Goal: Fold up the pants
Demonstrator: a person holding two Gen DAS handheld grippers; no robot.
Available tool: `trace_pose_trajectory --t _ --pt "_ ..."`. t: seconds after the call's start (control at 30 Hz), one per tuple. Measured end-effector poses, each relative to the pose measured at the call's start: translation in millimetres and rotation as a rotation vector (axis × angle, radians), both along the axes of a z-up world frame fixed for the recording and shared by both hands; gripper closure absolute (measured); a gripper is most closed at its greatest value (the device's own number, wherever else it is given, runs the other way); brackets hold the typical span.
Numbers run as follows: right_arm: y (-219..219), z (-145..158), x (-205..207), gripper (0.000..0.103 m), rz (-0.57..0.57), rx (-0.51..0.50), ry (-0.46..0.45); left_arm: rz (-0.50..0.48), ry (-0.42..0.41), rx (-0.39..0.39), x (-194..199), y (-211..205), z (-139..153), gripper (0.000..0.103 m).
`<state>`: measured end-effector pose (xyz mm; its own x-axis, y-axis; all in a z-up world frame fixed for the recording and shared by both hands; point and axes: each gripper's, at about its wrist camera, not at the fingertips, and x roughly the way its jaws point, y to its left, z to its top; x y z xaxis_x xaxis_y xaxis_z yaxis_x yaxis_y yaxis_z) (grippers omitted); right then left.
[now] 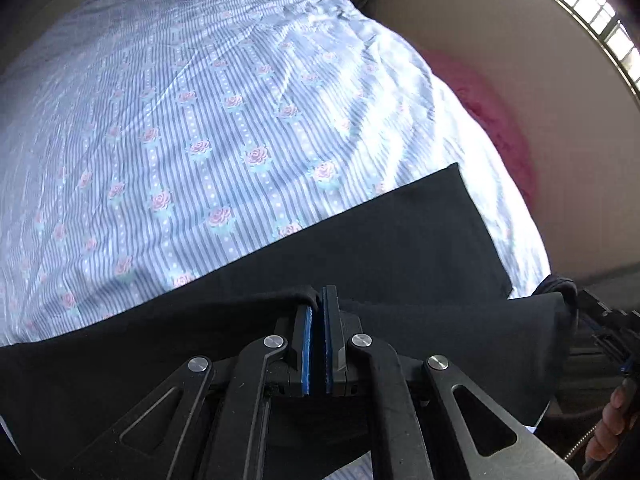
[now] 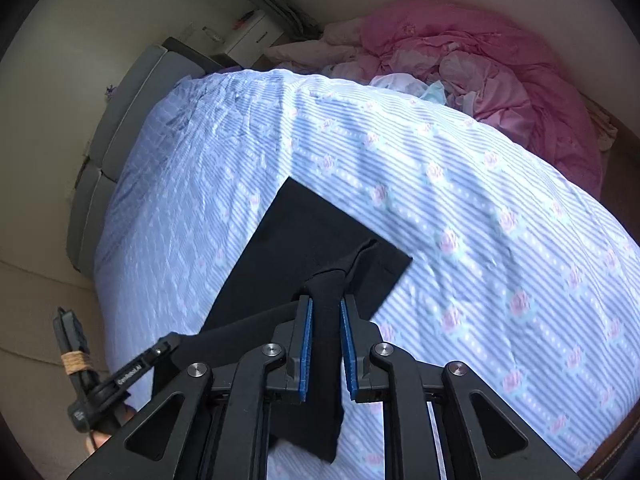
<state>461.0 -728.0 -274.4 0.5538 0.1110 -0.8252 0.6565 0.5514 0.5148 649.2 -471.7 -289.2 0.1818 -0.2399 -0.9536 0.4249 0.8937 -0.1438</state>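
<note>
Black pants (image 1: 380, 236) lie on the striped flowered bedsheet (image 1: 192, 128), with their near part lifted off the bed. My left gripper (image 1: 319, 300) is shut on the pants' near edge. In the right wrist view the pants (image 2: 304, 232) stretch away flat toward a square far end. My right gripper (image 2: 326, 308) is shut on a bunched fold of the black cloth, which hangs down between its blue pads (image 2: 307, 344). The left gripper (image 2: 160, 350) shows at lower left of that view, holding the same edge. The right gripper (image 1: 600, 320) shows at the right edge of the left wrist view.
A pile of pink bedding (image 2: 500, 76) lies at the far right of the bed by the wall. A grey padded headboard (image 2: 120, 128) and a white nightstand (image 2: 252, 36) stand beyond the bed. A window (image 1: 592, 8) is above the wall.
</note>
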Motion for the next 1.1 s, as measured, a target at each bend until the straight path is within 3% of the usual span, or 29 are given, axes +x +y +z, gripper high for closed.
trace_pose_trajectory --t 0.1,0.23,0.47,0.6,0.67,0.73,0.8,0.9,1.1 --pt "-17 4 7 0.072 -0.007 -0.081 0.021 0.033 0.045 0.036 26 -14 -26 0.096" --pt "-28 -3 20 0.07 0.075 -0.201 0.084 0.002 0.033 0.067 38 -38 -33 0.094" --pt "-20 -42 22 0.07 0.128 -0.085 0.106 -0.116 -0.019 -0.049 39 -91 -8 0.091" --pt "-11 -40 17 0.07 0.132 -0.074 0.109 -0.147 -0.09 -0.098 16 -95 30 0.074" --pt "-3 -30 14 0.068 0.156 -0.094 0.113 -0.177 -0.124 -0.097 -3 -85 48 0.064" --pt "9 -13 8 0.054 0.191 -0.126 0.106 -0.184 -0.16 -0.097 -28 -70 69 0.055" --pt "25 10 -2 0.049 0.23 -0.161 0.073 -0.171 -0.186 -0.101 -49 -52 88 0.043" --pt "52 42 -14 0.042 0.311 -0.212 0.032 -0.125 -0.23 -0.098 -82 -15 112 0.038" --pt "134 97 -40 0.04 0.522 -0.287 -0.074 0.093 -0.264 -0.09 -159 107 147 0.034"
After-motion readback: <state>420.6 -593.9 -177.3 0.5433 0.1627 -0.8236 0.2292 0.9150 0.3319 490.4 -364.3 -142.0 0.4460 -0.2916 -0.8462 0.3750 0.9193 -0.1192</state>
